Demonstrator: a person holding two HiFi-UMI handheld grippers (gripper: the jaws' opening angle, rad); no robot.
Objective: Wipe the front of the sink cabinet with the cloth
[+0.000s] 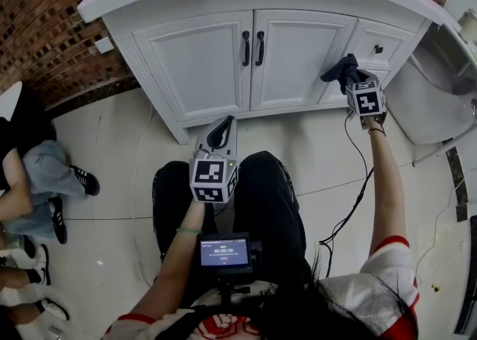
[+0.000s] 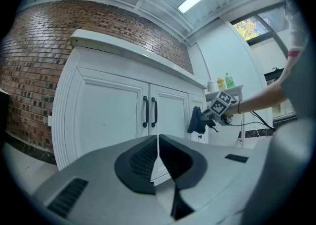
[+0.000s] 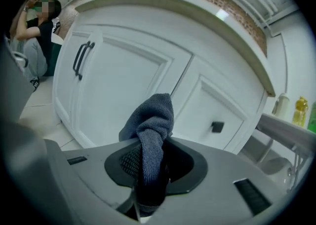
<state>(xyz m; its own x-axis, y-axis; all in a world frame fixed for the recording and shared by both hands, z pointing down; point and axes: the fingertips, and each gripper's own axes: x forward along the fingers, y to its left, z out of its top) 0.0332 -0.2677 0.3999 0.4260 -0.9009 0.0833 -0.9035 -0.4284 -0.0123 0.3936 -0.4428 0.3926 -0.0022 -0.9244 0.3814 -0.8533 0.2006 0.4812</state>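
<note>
Holding my left gripper (image 1: 220,128) low above my lap, I see its jaws pressed together on nothing. Farther out, my right gripper (image 3: 150,167) clamps the dark cloth (image 3: 154,120) (bunched up above the jaws) close to the white cabinet (image 1: 201,55) front, near the small drawer (image 3: 224,110).
</note>
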